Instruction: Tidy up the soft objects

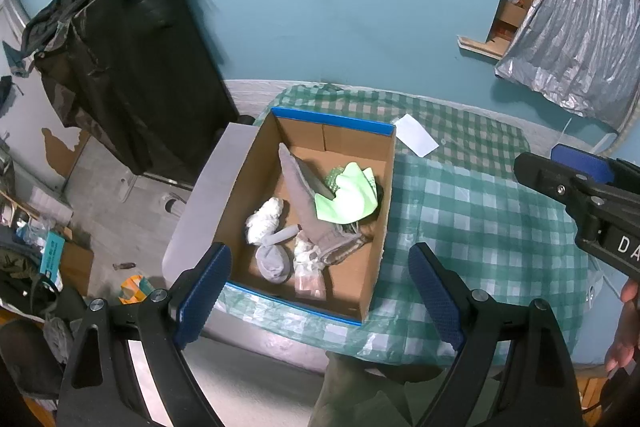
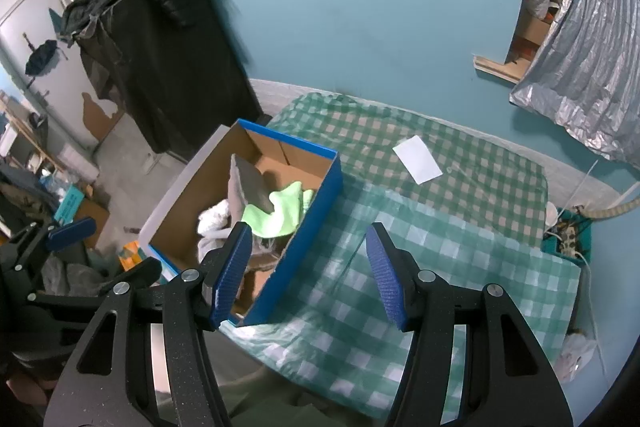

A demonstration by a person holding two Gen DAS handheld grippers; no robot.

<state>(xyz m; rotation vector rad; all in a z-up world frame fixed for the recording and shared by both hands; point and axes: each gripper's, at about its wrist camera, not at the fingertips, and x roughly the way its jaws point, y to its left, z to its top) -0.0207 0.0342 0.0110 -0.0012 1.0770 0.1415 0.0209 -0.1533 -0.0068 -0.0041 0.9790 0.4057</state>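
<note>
on the worktop, spread with a green checked cloth (image 1: 480, 211), sits an open cardboard box (image 1: 244, 183) with a blue rim, at about 12 o'clock from the left hand-held gripper (image 1: 320, 291). inside the box lie the soft things: a long grey sock (image 1: 298, 187) slanting toward 11 o'clock, a pale green cloth (image 1: 350, 195) at its 3 o'clock side, a white bundle (image 1: 264, 219) at its 8 o'clock, a rolled grey sock (image 1: 273, 263) near the front wall, and a small clear bag (image 1: 309, 283) just beside it. a white card (image 1: 416, 135) lies flat on the cloth, beyond the box at roughly 1 o'clock.

the left hand-held gripper hovers above the box's near edge, its blue pads (image 1: 204, 291) spread wide with nothing between them. the right hand-held gripper (image 2: 306, 271) is likewise wide apart and holds nothing; it hangs over the cloth just by the box's blue side wall, the box at its 11 o'clock. a dark garment (image 2: 152, 27) hangs against the blue wall at 10 o'clock.
</note>
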